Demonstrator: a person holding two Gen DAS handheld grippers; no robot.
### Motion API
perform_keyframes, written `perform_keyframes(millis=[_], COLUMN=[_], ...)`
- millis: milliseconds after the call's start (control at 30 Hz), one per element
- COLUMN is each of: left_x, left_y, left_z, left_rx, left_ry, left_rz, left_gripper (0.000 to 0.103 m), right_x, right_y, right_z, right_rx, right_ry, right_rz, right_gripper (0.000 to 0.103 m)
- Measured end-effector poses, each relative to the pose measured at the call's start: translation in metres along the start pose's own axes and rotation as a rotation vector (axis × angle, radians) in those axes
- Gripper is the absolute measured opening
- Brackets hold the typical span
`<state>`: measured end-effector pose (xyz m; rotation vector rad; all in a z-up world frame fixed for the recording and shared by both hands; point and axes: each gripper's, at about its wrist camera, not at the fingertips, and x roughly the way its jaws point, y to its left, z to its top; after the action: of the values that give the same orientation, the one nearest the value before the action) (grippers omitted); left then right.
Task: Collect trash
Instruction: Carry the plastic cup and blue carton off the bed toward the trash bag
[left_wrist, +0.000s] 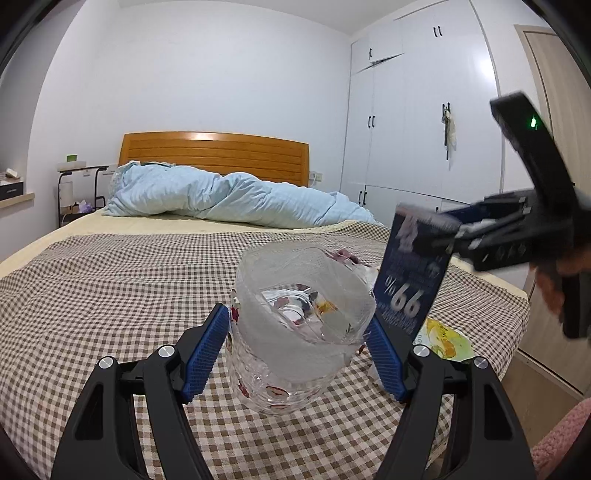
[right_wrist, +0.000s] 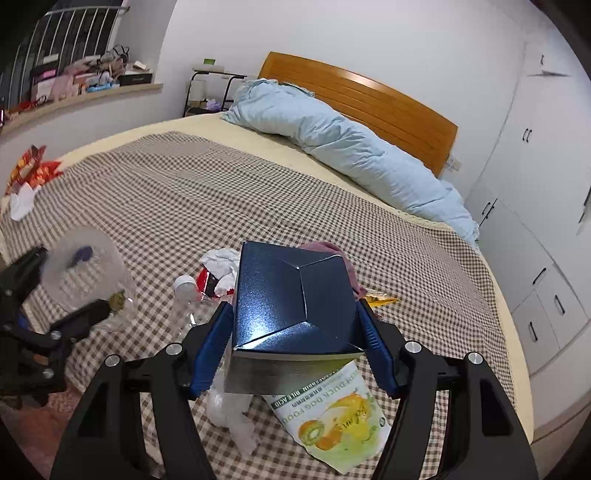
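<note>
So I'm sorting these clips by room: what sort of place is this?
A bedroom in a home, most likely. There is a bed with a wooden headboard and a rumpled light blue duvet, and white built-in wardrobes fill one wall. Litter lies on the checked bedspread.

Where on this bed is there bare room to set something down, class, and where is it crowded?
Free: the wide stretch of checked blanket between the blue duvet and the litter at the near edge. Crowded: the near edge, with the crumpled tissue, plastic bottle, dog food pouch and both loaded grippers. Red wrappers fill the far left corner.
</note>
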<state>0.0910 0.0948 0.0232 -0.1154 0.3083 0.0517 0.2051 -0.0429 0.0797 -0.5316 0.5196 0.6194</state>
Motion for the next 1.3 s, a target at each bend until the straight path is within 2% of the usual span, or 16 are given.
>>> perform_keyframes(millis=[200,333,433,567,767,900,1100,1300], left_x=[0.003,0.002,0.001,0.001,0.000,0.001,0.001,0.000], left_y=[0.006,0.010,0.012,0.011,0.006,0.006,0.006,0.006], left_z=[-0.002,-0.002,-0.001,0.000,-0.002,-0.002,-0.001,-0.001], left_rx=[-0.021,-0.025,-0.030,-0.030,-0.018,-0.014,-0.015,-0.010], left_ry=[0.020,0.020,0.021,0.021,0.017,0.021,0.021,0.016], left_rz=[0.014,0.017,0.018,0.015,0.015,0.019,0.018,0.015], left_gripper=[0.071,0.071,0.071,0.071,0.072,0.072,0.072,0.072], right_x=[0.030,0.052,0.055,0.060,0.058,0.052,0.042,0.032], right_y=[0.018,0.028,0.020,-0.001,-0.013,-0.010,-0.004,-0.013], right_z=[-0.003,-0.008,-0.011,-0.012,-0.014,-0.016,-0.012,-0.012], right_rx=[0.015,0.002,0.063,0.212,0.346,0.333,0.271,0.288], right_ry=[-0.028,0.046,0.076,0.158,0.157,0.131,0.072,0.016], right_rz=[-0.034,-0.011,0.030,0.172,0.258,0.238,0.176,0.165], right_gripper=[0.065,0.065,0.067,0.066,0.066,0.061,0.061,0.061])
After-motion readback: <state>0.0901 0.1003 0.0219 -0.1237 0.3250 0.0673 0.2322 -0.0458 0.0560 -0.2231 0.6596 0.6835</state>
